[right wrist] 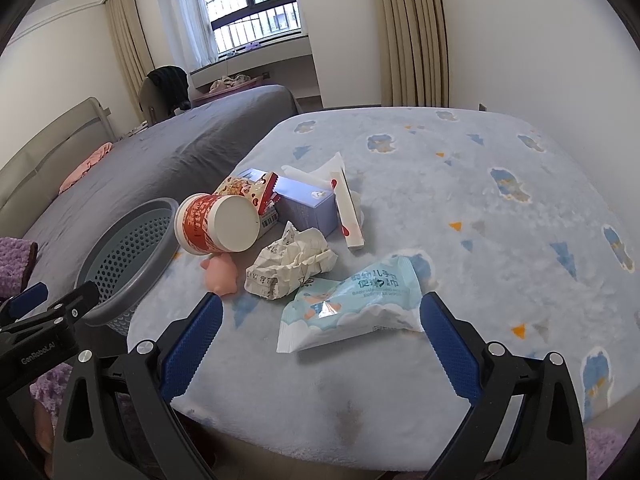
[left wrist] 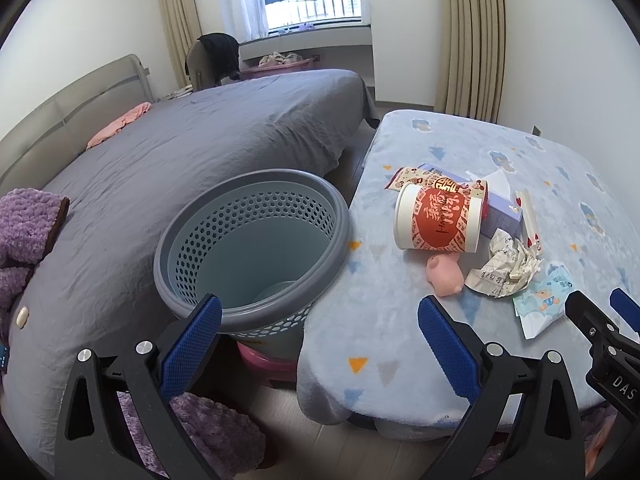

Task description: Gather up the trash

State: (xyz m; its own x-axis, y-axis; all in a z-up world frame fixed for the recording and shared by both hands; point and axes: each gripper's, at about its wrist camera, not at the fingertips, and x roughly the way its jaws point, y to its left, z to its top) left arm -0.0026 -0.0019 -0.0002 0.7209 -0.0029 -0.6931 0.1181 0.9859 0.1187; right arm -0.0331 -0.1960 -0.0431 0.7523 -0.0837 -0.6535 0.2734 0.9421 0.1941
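Trash lies on a table covered by a pale blue blanket [right wrist: 460, 184]: a tipped red and white paper cup [right wrist: 218, 224], crumpled paper [right wrist: 288, 264], a blue wipes packet [right wrist: 352, 304], a lilac box [right wrist: 306, 204], a snack wrapper [right wrist: 244, 190] and a long white stick pack [right wrist: 348, 208]. A pink pig toy [right wrist: 220, 274] lies under the cup. A grey perforated bin [left wrist: 252, 248] stands left of the table. My right gripper [right wrist: 320, 340] is open, with the wipes packet between its fingers. My left gripper [left wrist: 320, 340] is open over the gap between bin and table.
A grey bed [left wrist: 160, 168] runs along the left, with a pink cloth [left wrist: 120, 124] near the headboard. Purple fuzzy fabric [left wrist: 28, 224] lies at the bed's near edge. A pink object [left wrist: 268, 364] sits under the bin. Curtains and a window stand behind.
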